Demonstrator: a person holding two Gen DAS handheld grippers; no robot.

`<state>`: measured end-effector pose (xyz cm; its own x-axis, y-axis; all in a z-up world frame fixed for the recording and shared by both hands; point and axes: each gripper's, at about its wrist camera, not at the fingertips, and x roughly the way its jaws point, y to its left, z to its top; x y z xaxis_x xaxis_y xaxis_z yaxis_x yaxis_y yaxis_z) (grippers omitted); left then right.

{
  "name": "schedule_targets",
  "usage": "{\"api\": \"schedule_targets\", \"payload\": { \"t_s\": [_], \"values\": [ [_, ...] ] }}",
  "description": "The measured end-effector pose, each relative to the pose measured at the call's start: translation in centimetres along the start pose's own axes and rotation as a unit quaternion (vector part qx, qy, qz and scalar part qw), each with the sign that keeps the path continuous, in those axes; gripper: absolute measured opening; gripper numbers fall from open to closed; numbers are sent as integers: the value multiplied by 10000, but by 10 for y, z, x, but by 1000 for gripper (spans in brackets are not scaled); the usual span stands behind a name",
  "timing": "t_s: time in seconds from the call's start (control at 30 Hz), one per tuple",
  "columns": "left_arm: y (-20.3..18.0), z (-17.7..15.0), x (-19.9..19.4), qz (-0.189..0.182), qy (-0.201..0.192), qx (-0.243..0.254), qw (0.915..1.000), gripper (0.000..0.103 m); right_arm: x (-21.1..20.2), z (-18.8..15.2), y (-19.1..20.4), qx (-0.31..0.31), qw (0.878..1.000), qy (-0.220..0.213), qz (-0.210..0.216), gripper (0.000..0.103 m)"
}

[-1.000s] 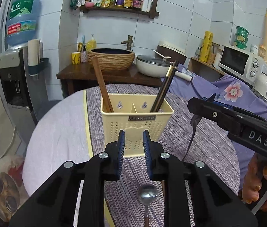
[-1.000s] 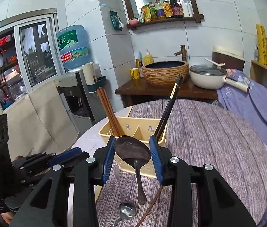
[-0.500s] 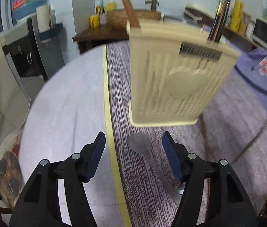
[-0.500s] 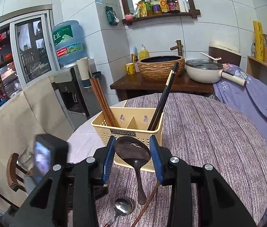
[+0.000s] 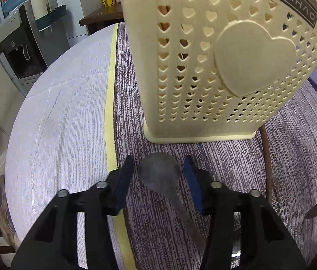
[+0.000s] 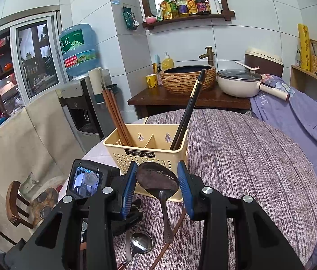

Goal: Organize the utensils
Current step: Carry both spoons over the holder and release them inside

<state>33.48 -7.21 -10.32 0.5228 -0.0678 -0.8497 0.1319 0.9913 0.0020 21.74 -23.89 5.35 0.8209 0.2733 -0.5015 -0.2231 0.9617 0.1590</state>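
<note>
A cream perforated utensil holder (image 6: 146,157) stands on the striped tablecloth, with brown chopsticks (image 6: 115,117) in its left compartment and dark chopsticks (image 6: 187,112) in its right. My right gripper (image 6: 157,182) is shut on the bowl of a dark wooden spoon (image 6: 157,178), held above the table in front of the holder (image 5: 225,63). My left gripper (image 5: 159,180) is open and low over the table, its jaws on either side of the flat grey end of a metal utensil (image 5: 160,175) that lies on the cloth.
A steel spoon (image 6: 140,244), a brown chopstick (image 6: 169,240) and a knife-like utensil lie on the cloth near the front edge. A brown stick (image 5: 267,168) lies right of the holder. A sink counter, pot and water dispenser stand behind the table.
My left gripper has dropped low and moved forward close to the holder, opening around the grey utensil end. My right gripper has stayed nearly still with the dark spoon.
</note>
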Motion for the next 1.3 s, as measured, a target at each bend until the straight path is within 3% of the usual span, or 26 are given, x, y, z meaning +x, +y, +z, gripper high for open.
{"api": "schedule_targets", "payload": {
  "t_s": [0.3,0.5,0.6,0.93,1.13,1.3],
  "values": [
    [3,-1,-12,-140,-131,-172,9997,37,0,-1,0,27,10000,6,-11,36],
    [6,-3,-67,-354,-892,-136,9953,37,-8,2,-3,51,10000,-78,29,36],
    [11,-3,-101,-461,-1371,-63,9895,37,-13,6,-3,51,9999,-135,24,36],
    [6,5,-172,-698,-2116,84,9748,37,-26,21,4,-3,9995,-308,107,36],
    [11,27,-217,-709,-2561,77,9640,37,-40,56,9,-38,9970,-722,288,36],
    [17,67,-259,-426,-3167,-52,9476,37,-44,100,13,-34,9919,-1227,324,36]
  ]
}}
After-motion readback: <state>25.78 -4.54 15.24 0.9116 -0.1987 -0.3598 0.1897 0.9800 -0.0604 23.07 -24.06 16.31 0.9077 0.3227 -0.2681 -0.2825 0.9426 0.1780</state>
